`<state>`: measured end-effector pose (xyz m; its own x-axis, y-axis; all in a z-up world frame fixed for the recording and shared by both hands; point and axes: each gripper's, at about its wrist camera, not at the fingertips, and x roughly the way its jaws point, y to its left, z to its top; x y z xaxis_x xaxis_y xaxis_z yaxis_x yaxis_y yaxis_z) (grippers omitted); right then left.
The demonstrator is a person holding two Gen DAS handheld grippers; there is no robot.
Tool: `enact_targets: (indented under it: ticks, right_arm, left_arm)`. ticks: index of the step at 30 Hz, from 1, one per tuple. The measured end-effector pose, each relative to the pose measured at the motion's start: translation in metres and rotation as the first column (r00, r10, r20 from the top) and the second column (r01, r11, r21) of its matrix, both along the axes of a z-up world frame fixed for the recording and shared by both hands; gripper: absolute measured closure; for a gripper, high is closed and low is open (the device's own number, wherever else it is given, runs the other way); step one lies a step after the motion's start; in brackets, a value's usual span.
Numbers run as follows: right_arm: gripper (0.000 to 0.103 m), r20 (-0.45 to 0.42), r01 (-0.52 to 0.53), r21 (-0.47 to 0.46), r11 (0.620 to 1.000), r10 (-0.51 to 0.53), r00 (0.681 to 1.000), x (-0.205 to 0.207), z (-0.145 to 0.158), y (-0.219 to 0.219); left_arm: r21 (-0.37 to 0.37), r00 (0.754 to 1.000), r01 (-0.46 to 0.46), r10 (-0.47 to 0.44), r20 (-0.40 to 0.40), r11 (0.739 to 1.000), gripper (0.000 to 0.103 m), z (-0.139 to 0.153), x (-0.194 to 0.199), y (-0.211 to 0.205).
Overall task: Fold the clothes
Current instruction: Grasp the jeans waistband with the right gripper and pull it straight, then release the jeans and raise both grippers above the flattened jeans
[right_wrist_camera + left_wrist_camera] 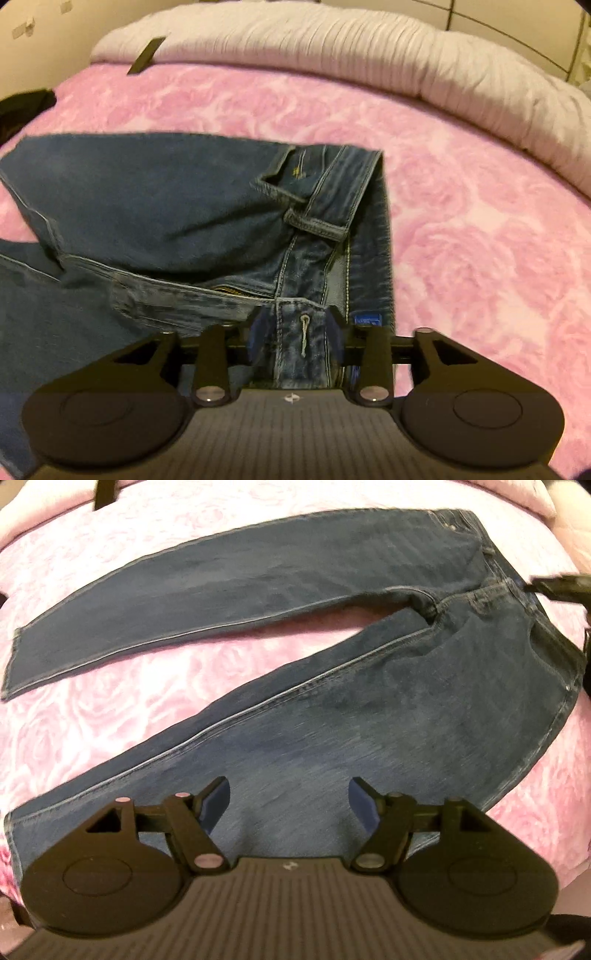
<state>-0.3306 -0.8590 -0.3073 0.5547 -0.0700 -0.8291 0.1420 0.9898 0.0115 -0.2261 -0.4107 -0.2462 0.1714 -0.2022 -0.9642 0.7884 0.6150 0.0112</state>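
Blue jeans (369, 701) lie flat on a pink bed cover, legs spread toward the left and waist at the right. My left gripper (289, 790) hovers open over the lower part of the near leg, with nothing between its fingers. In the right wrist view the jeans' waist (325, 192) is partly folded over, with a belt loop and the zipper showing. My right gripper (298, 326) is open, and the buttonhole end of the waistband (301, 332) lies between its fingers, which stand just off the cloth. The right gripper's dark body (554, 585) also shows at the waist in the left wrist view.
The pink rose-patterned cover (480, 221) spreads wide to the right of and beyond the jeans. A pale bunched duvet (332, 40) lines the far edge. A black strap (147, 55) lies on it, and a dark object (22, 107) sits at the left edge.
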Motion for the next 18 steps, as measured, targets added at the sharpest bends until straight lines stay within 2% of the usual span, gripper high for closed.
enact_targets:
  ticks: [4,6,9,11,14,17,18]
  right_arm:
    - [0.044,-0.078,0.114,0.084,0.99,-0.108,0.991,-0.03,0.005,0.012]
    - [0.043,-0.143,0.19,0.131,0.973,-0.171,0.975,-0.045,0.0,0.019]
    - [0.042,-0.178,0.295,0.203,0.934,-0.261,0.949,-0.071,-0.008,0.027]
    - [0.04,-0.203,0.322,0.217,0.921,-0.28,0.938,-0.08,-0.017,0.036]
    - [0.04,-0.169,0.329,0.207,0.922,-0.297,0.94,-0.085,-0.011,0.046]
    - [0.04,-0.133,0.352,0.203,0.914,-0.33,0.934,-0.09,0.016,0.053]
    - [0.036,-0.121,0.36,0.201,0.911,-0.341,0.932,-0.091,0.025,0.055]
  left_arm:
    - [-0.037,0.999,-0.034,0.035,0.022,0.999,0.034,0.02,-0.004,0.013]
    - [-0.061,0.998,-0.047,0.049,0.036,0.997,0.032,0.03,-0.008,0.019]
    - [-0.091,0.996,-0.071,0.076,0.051,0.993,0.03,0.041,-0.015,0.035]
    - [-0.098,0.994,-0.088,0.093,0.051,0.991,0.03,0.044,-0.019,0.046]
    - [-0.101,0.992,-0.114,0.119,0.042,0.988,0.03,0.045,-0.026,0.064]
    - [-0.105,0.992,-0.109,0.114,0.045,0.988,0.03,0.052,-0.032,0.079]
    - [-0.109,0.992,-0.109,0.115,0.049,0.988,0.029,0.056,-0.033,0.084]
